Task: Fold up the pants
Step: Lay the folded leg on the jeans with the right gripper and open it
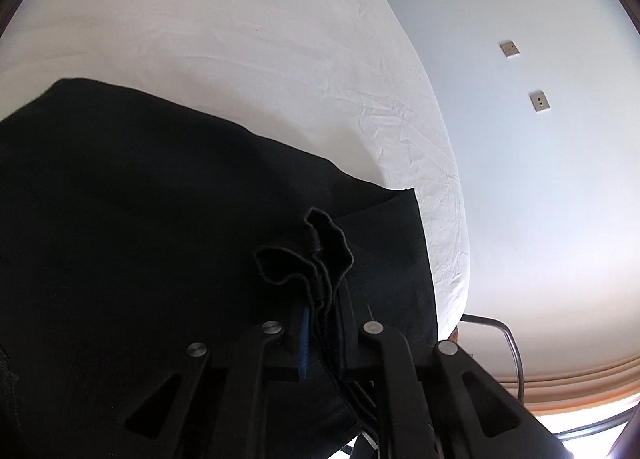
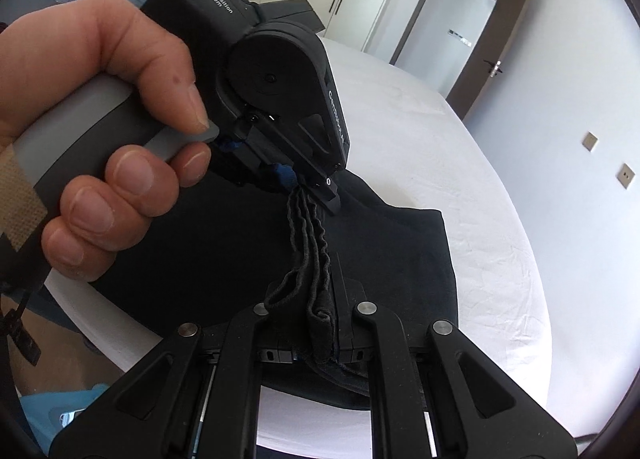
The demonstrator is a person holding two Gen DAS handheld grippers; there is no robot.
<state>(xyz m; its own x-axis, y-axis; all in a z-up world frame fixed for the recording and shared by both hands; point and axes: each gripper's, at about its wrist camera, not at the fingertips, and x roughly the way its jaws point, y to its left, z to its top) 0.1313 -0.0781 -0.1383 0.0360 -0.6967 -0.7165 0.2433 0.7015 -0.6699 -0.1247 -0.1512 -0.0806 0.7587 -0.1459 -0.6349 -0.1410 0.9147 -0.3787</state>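
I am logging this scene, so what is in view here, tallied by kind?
Black pants: 1
Grippers: 2, left gripper, right gripper
White bed sheet: 1
Wall sockets: 2
Doors: 1
Total: 7

White lettering "Data Acquisition System" stands on the black housing of the left gripper [image 2: 316, 187]; a second printed word runs down its side, too foreshortened to read

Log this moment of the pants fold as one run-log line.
step: lifting hem | left gripper: shut on black pants | right gripper: shut on pants | surface: white bed
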